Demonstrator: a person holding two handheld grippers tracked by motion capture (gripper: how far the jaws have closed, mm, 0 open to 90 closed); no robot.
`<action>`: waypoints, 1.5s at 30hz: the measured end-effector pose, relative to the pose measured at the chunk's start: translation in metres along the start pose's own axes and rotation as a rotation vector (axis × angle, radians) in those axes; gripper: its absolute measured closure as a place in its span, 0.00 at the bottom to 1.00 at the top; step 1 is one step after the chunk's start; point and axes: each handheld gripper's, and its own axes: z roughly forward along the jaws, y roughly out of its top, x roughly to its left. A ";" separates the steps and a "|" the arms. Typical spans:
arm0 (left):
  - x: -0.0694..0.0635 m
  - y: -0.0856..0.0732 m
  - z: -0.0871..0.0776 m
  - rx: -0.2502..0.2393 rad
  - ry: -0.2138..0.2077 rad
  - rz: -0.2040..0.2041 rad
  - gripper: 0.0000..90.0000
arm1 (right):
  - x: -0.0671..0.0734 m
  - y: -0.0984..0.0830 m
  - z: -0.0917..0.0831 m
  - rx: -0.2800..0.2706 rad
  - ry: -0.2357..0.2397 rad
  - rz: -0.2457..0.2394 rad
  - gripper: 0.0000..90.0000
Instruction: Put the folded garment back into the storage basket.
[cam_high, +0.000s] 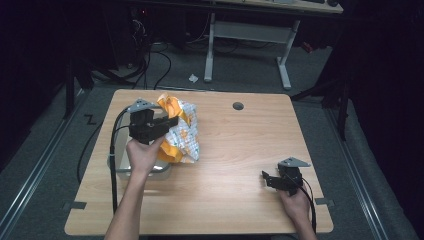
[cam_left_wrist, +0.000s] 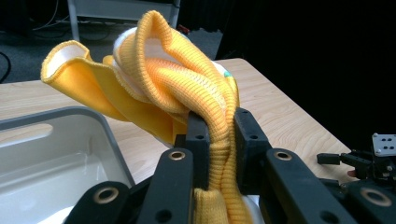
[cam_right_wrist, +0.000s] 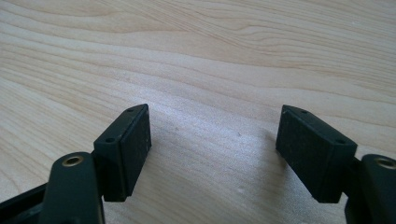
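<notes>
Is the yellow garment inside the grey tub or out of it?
Out. The left gripper holds the yellow garment lifted, jaws shut on a ribbed fold, beside and above the grey tub.

Looks like a lab: bare wood table on grey carpet, cables trailing, desk frame behind, dark surrounds.

No readable text, labels, brands, numbers or signs on anything pictured

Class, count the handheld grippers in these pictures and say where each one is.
2. The left gripper is held above the grey bin at the table's left, jaws shut on a yellow knit garment. The right gripper sits open, low over the table's right front.
</notes>
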 end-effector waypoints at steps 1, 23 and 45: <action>0.000 0.000 0.000 0.000 0.000 0.000 0.88 | 0.000 0.000 0.000 0.000 0.000 0.000 0.30; 0.023 0.002 -0.024 -0.008 0.043 -0.017 0.88 | 0.000 0.000 0.000 0.002 0.001 0.000 0.30; 0.045 -0.005 -0.029 0.022 0.086 -0.036 0.88 | 0.000 0.000 0.000 0.002 0.000 0.001 0.30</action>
